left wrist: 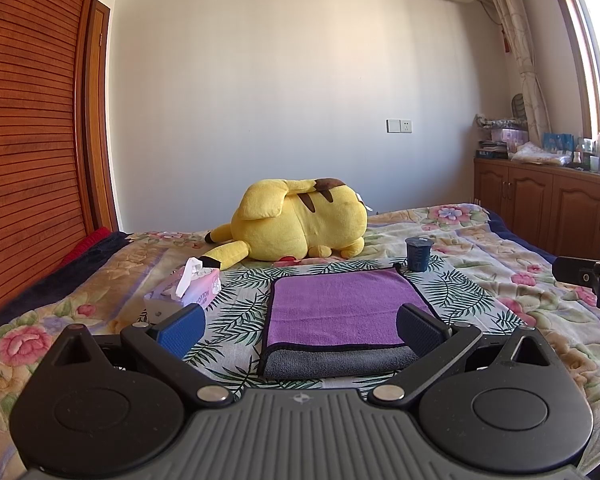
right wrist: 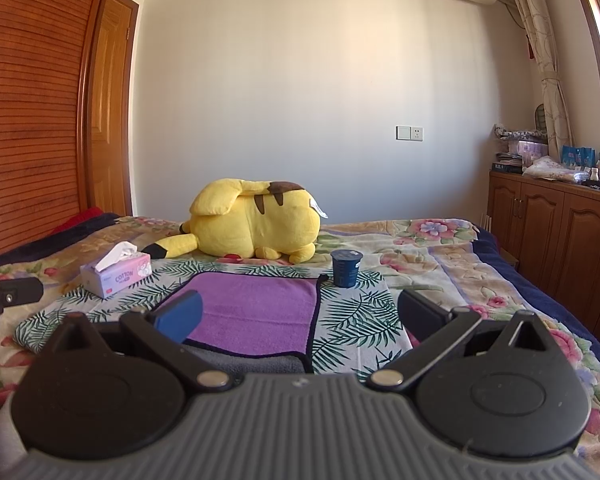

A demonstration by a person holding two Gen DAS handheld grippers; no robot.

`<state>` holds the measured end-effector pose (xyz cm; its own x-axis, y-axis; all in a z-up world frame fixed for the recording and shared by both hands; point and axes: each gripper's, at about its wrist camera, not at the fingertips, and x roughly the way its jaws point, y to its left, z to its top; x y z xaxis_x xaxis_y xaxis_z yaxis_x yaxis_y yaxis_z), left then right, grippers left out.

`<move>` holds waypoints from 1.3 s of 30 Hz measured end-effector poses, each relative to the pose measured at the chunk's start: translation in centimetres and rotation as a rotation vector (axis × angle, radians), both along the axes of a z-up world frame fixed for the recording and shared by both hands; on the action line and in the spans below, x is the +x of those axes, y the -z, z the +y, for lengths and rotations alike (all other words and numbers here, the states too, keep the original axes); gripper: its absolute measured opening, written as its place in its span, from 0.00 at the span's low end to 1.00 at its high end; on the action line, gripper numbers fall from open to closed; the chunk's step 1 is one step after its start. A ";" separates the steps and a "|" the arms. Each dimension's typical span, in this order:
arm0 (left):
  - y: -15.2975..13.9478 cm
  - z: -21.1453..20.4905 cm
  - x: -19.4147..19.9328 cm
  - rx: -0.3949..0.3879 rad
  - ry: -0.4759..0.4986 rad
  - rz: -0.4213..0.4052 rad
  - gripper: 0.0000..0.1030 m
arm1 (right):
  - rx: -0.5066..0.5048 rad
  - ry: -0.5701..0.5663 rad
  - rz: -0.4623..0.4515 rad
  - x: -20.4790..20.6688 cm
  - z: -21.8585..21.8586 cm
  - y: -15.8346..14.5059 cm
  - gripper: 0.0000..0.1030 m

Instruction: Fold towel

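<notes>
Left gripper (left wrist: 300, 330) and right gripper (right wrist: 298, 314), both level, spread wide and seemingly empty, hover before the folded purple towel (left wrist: 342, 310).

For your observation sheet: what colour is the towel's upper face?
Purple, over a grey underside, on the towel; clearest in the left wrist view.

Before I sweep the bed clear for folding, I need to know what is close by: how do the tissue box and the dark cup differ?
The tissue box is a pale pink carton lying on its long side, while the cup is dark blue, round and upright. The tissue box sits off the left far corner of the purple towel, the cup off the right far corner. A white tissue sticks out of the box; the cup looks covered. Both rest on the leaf-print cloth, apart from the towel.
</notes>
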<state>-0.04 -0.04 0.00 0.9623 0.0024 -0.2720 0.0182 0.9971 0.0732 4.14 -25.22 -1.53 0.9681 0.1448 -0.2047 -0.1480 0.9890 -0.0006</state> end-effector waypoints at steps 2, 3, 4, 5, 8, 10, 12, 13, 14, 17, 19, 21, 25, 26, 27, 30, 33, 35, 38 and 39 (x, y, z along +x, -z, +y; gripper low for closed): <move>0.0 0.0 0.0 0.000 0.000 0.000 0.84 | 0.000 -0.001 0.001 0.0 0.0 0.0 1.00; 0.0 0.0 0.0 0.000 0.000 0.000 0.84 | -0.001 -0.001 0.001 0.0 0.0 0.0 1.00; 0.0 0.0 0.0 0.001 0.000 0.000 0.84 | -0.001 0.000 0.000 0.0 0.0 0.0 1.00; 0.0 0.0 0.0 0.001 0.000 0.000 0.84 | -0.001 -0.001 -0.001 0.0 0.0 0.0 1.00; 0.0 0.0 0.0 0.000 0.000 0.001 0.84 | 0.000 0.000 0.000 0.0 0.0 0.0 1.00; 0.1 0.3 0.2 0.001 0.000 0.002 0.84 | 0.000 -0.001 0.001 0.0 0.0 0.0 1.00; 0.1 0.3 0.2 0.001 0.000 0.003 0.84 | -0.001 -0.001 0.001 0.0 0.0 0.0 1.00; 0.1 0.3 0.2 0.001 0.000 0.003 0.84 | 0.000 -0.001 0.001 0.0 0.0 0.0 1.00; 0.2 0.3 0.1 0.002 0.000 0.004 0.84 | -0.001 -0.001 0.001 0.0 0.0 0.0 1.00; 0.4 0.6 -0.1 0.002 0.001 0.009 0.84 | -0.002 -0.002 0.005 -0.1 0.0 0.1 1.00; 0.7 0.3 0.5 0.006 0.002 0.021 0.84 | -0.006 -0.004 0.011 0.1 0.1 0.1 1.00; 0.8 0.3 0.5 0.009 0.004 0.033 0.84 | -0.010 -0.008 0.023 0.3 0.3 0.2 1.00; 1.0 0.0 0.7 0.017 0.008 0.061 0.84 | -0.018 -0.031 0.048 0.7 0.6 0.4 1.00; 1.0 0.0 0.8 0.018 0.008 0.062 0.84 | -0.020 -0.037 0.052 0.8 0.7 0.4 1.00; 1.0 -0.1 0.8 0.019 0.008 0.065 0.84 | -0.026 -0.042 0.056 0.8 0.7 0.5 1.00; 1.1 -0.3 1.3 0.026 0.017 0.077 0.84 | -0.053 -0.027 0.071 1.3 1.2 0.7 1.00; 1.1 -0.2 1.9 0.024 0.020 0.087 0.84 | -0.052 -0.029 0.090 1.8 1.2 1.0 1.00; 1.1 -0.2 2.4 0.030 0.027 0.097 0.84 | -0.053 -0.029 0.102 2.2 1.3 1.1 1.00; 1.3 -0.2 3.0 0.041 0.037 0.112 0.84 | -0.061 -0.036 0.116 2.7 1.5 1.4 1.00; 1.3 -0.2 3.3 0.044 0.041 0.118 0.84 | -0.066 -0.040 0.119 2.8 1.6 1.5 1.00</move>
<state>3.22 -0.21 -1.33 0.9231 -0.0222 -0.3838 0.0703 0.9912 0.1119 6.95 -23.62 -3.06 0.9301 0.1648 -0.3283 -0.1899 0.9807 -0.0455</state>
